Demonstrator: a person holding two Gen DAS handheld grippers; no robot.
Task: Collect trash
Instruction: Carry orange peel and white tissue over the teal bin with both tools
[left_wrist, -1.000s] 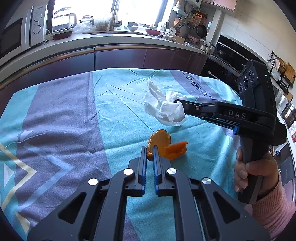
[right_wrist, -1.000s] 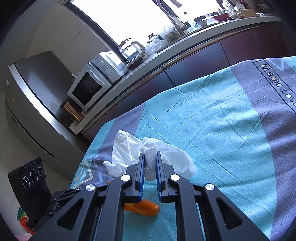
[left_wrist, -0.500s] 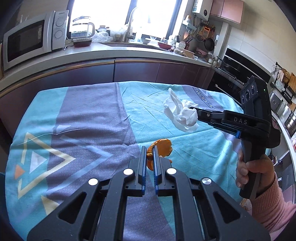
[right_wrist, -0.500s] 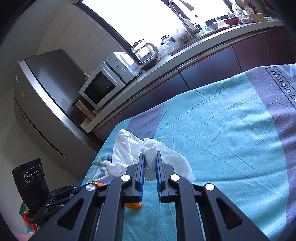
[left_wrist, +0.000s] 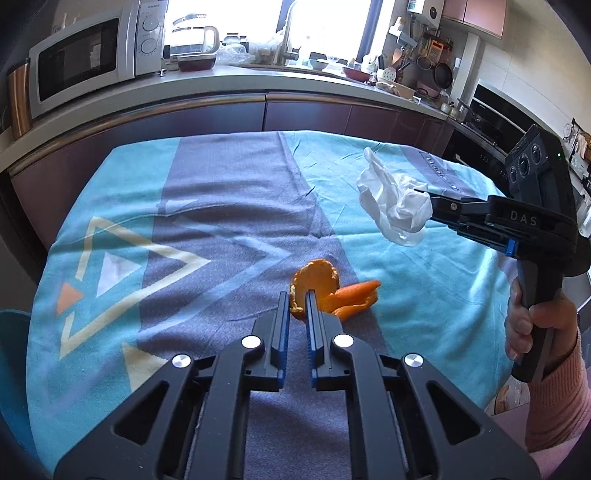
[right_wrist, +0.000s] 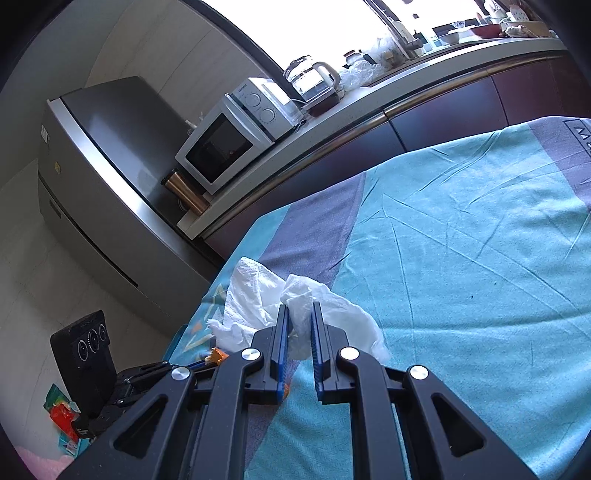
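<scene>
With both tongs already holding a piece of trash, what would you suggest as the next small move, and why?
Probably carry both pieces off the table toward a bin, which no view shows. The left tongs are shut on the orange peel, and the right tongs are shut on the crumpled white tissue, held above the tablecloth. No other trash is visible on the cloth.

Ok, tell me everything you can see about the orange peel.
The orange peel is one torn piece: a cupped round part with pale pith along its rim and curled strips trailing to the right. It looks fresh and bright. The left gripper is shut on its near edge, and it hangs over the patterned tablecloth.
</scene>
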